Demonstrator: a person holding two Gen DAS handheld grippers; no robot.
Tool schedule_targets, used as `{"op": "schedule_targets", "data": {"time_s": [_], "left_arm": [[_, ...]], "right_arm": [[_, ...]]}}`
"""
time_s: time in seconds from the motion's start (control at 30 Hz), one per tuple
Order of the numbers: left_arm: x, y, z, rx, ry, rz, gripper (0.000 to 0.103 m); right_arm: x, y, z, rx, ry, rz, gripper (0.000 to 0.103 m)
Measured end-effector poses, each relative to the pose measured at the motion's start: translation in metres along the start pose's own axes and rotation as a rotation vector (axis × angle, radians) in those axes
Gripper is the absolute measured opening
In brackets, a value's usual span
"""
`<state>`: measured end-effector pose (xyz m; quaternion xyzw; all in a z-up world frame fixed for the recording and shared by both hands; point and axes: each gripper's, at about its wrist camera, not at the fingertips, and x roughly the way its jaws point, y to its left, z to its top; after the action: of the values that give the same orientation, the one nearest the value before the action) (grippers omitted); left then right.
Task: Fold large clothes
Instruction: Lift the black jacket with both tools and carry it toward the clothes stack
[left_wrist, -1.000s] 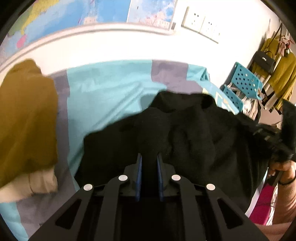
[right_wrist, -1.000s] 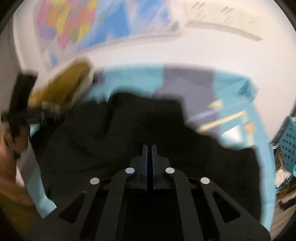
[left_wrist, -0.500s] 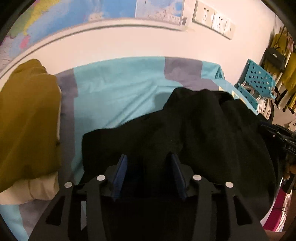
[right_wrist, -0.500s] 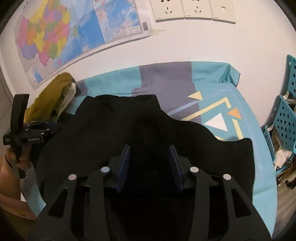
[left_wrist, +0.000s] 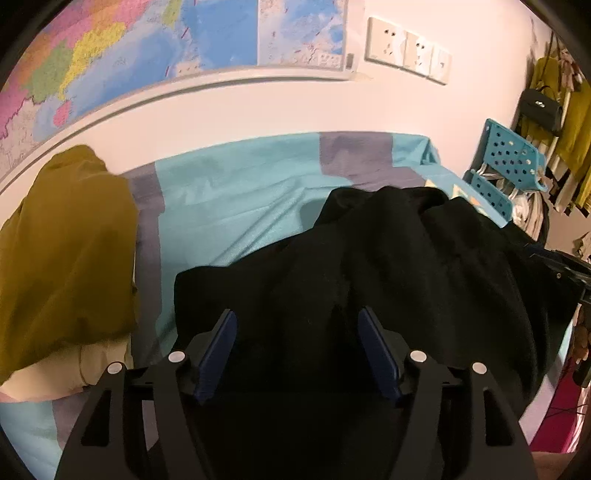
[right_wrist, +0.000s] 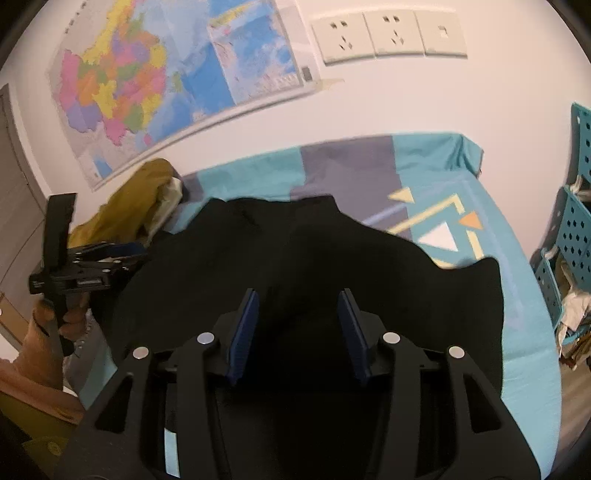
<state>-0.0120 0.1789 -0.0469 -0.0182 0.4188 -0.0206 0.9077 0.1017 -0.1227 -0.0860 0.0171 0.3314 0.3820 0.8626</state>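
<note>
The black garment (right_wrist: 280, 258) lies heaped across the teal and grey patterned bedsheet (right_wrist: 517, 288), filling the middle of both views, with an olive-yellow garment (left_wrist: 62, 258) piled at about nine o'clock. Judging by the parted pads, the step in hand is letting the cloth down; to do it well, both claws should clear the fabric fully before lifting away, so no fold drags, then the edges want smoothing flat. The left gripper (left_wrist: 297, 354) has its jaws opening, pads wide apart, black cloth lying under and between them but not pinched. The right gripper (right_wrist: 297, 332) stands roughly half open, its blue pads likewise clear of the fabric below. Both point downward at a slant over the near hem; in the right view, a hand (right_wrist: 66, 317) grips the left tool's handle at nine o'clock
</note>
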Motion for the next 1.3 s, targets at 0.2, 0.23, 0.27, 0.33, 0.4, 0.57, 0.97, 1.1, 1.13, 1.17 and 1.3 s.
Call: {"op": "schedule_targets", "data": {"time_s": [0.2, 0.23, 0.27, 0.33, 0.4, 0.57, 0.97, 1.1, 1.13, 1.17, 1.3], "left_arm": [[0.003, 0.013, -0.007, -0.065, 0.032, 0.003, 0.075], [-0.004, 0.015, -0.01, -0.074, 0.017, -0.001, 0.076], [-0.012, 0.018, -0.013, -0.09, 0.006, -0.021, 0.077], [-0.028, 0.025, -0.021, -0.117, -0.017, -0.078, 0.077], [-0.05, 0.033, -0.035, -0.144, -0.047, -0.139, 0.079], [-0.085, 0.05, -0.075, -0.208, -0.053, -0.301, 0.084], [-0.062, 0.032, -0.131, -0.302, 0.099, -0.542, 0.084], [-0.04, 0.028, -0.12, -0.348, 0.097, -0.578, 0.087], [-0.034, 0.028, -0.116, -0.365, 0.1, -0.581, 0.087], [-0.031, 0.029, -0.113, -0.381, 0.099, -0.586, 0.089], [-0.018, 0.028, -0.1, -0.433, 0.084, -0.609, 0.096]], "right_arm": [[0.013, -0.023, -0.005, 0.109, 0.01, 0.03, 0.048], [0.01, -0.023, -0.005, 0.123, 0.004, 0.041, 0.049], [0.005, -0.024, -0.006, 0.139, -0.004, 0.049, 0.051], [-0.005, -0.025, -0.007, 0.161, -0.022, 0.059, 0.058], [-0.02, -0.026, -0.011, 0.186, -0.047, 0.098, 0.061], [-0.055, -0.024, -0.021, 0.219, -0.093, 0.214, 0.067], [-0.089, 0.0, -0.075, 0.265, -0.017, 0.473, 0.08], [-0.076, 0.0, -0.097, 0.347, 0.051, 0.473, 0.083], [-0.073, -0.001, -0.101, 0.366, 0.057, 0.461, 0.084], [-0.07, -0.002, -0.103, 0.388, 0.061, 0.444, 0.086], [-0.06, -0.01, -0.107, 0.485, 0.033, 0.389, 0.087]]}}
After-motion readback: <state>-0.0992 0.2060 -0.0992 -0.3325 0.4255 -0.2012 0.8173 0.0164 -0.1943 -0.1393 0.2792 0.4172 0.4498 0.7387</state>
